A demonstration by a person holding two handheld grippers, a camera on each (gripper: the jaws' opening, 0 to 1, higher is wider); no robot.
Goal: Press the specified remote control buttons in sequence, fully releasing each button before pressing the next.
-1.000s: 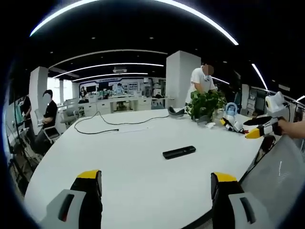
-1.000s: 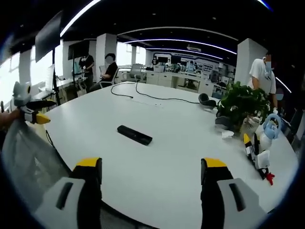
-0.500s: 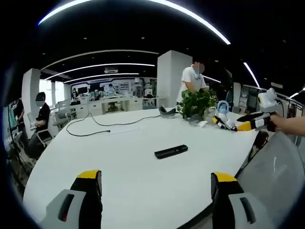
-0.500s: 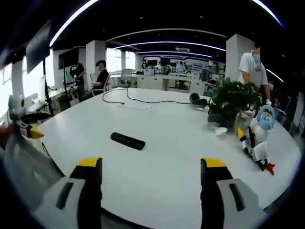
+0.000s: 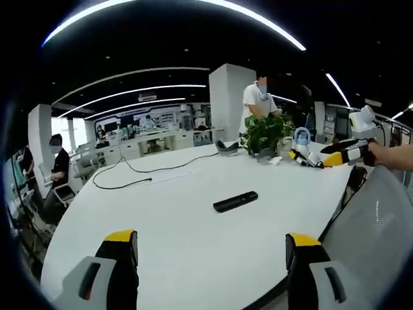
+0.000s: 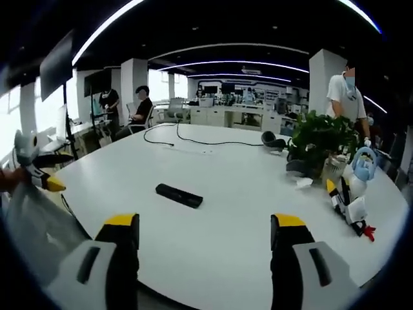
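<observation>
Black remote (image 5: 235, 201) lies flat mid-frame on the white tabletop (image 5: 181, 245), well apart from left gripper (image 5: 210, 258) and right gripper (image 6: 203, 255), both spread wide and empty at frame bottom, likely staged before the first press.

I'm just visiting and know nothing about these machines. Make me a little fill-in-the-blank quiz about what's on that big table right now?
1. The remote control lying on the white table is ____ in colour.
2. Both jaws of the right gripper have ____ tips.
3. The potted plant has ____ leaves.
4. A black ____ snakes across the far part of the table.

Missing words: black; yellow; green; cable
</observation>
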